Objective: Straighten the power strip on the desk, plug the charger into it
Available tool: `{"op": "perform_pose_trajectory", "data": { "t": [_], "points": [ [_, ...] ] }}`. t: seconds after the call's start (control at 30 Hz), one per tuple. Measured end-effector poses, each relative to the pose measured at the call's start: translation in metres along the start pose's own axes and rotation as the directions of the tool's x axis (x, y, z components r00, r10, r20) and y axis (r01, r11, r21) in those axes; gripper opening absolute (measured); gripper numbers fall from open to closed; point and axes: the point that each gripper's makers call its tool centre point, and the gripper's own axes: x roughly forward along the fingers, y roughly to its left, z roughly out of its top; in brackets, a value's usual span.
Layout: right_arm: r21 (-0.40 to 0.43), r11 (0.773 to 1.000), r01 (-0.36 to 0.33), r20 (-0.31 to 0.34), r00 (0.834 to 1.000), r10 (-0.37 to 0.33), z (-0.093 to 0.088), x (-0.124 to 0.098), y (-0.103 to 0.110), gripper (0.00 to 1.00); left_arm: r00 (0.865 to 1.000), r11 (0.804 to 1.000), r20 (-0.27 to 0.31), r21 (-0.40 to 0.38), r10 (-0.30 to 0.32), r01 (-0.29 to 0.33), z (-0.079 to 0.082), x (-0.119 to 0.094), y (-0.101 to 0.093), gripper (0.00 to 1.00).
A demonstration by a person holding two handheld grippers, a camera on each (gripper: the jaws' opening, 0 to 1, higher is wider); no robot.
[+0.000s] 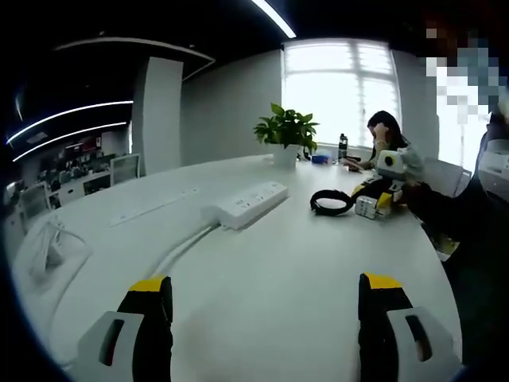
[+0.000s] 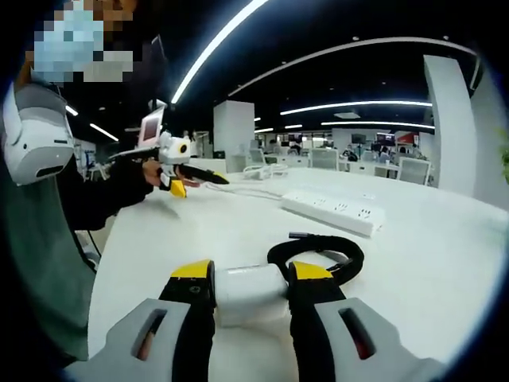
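A white power strip (image 1: 246,203) lies at an angle in the middle of the white desk (image 1: 302,278), its white cord (image 1: 181,248) trailing toward me. In the right gripper view the power strip (image 2: 334,211) lies ahead to the right. My right gripper (image 2: 250,274) is shut on a white charger (image 2: 246,290), and its black cable (image 2: 318,251) lies coiled just beyond. The left gripper view shows that right gripper (image 1: 375,203) with the charger (image 1: 365,207) beside the coil (image 1: 332,201). My left gripper (image 1: 266,290) stands open over bare desk, short of the strip.
A potted plant (image 1: 286,131) and a dark bottle (image 1: 343,146) stand at the desk's far edge, where a person (image 1: 386,143) sits. A white chair (image 1: 48,247) stands at the left. The person holding the grippers (image 2: 48,199) is at the desk's near edge.
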Motion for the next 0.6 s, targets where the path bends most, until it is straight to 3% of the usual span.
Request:
{"op": "perform_pose_trajectory", "data": {
  "t": [0.6],
  "points": [
    [0.027, 0.989, 0.144, -0.009, 0.99, -0.144, 0.001, 0.002, -0.0068, 0.36, 1.0, 1.0, 0.003, -0.001, -0.007, 0.007, -0.0007, 0.0014, 0.0011, 0.99]
  ]
}}
